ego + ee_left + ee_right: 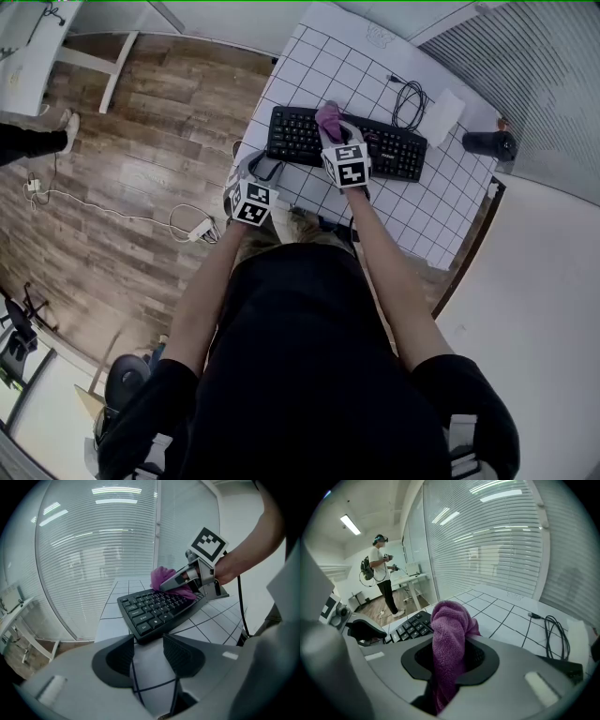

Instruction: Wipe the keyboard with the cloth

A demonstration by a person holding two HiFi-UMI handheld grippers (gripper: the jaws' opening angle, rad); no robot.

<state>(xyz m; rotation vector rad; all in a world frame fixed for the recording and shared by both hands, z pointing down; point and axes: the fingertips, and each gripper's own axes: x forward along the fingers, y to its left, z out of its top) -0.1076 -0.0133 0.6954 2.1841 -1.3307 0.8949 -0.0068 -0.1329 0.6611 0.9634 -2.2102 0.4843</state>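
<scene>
A black keyboard [389,150] lies across the white gridded table [319,56]. My right gripper [331,129] is shut on a purple cloth [328,114], which rests on the keys at the keyboard's left half. In the right gripper view the cloth [449,630] bulges up from between the jaws of that gripper [450,657], with the keyboard [408,626] to the left. My left gripper [263,171] hovers at the keyboard's left end. In the left gripper view its jaws [148,652] stand open with nothing between them, just short of the keyboard [154,613].
A coiled black cable [410,98], a white pad [443,116] and a dark cylinder [490,143] lie behind and right of the keyboard. The table's left edge drops to wood floor with a power strip [200,230]. A person [382,571] stands far off by desks.
</scene>
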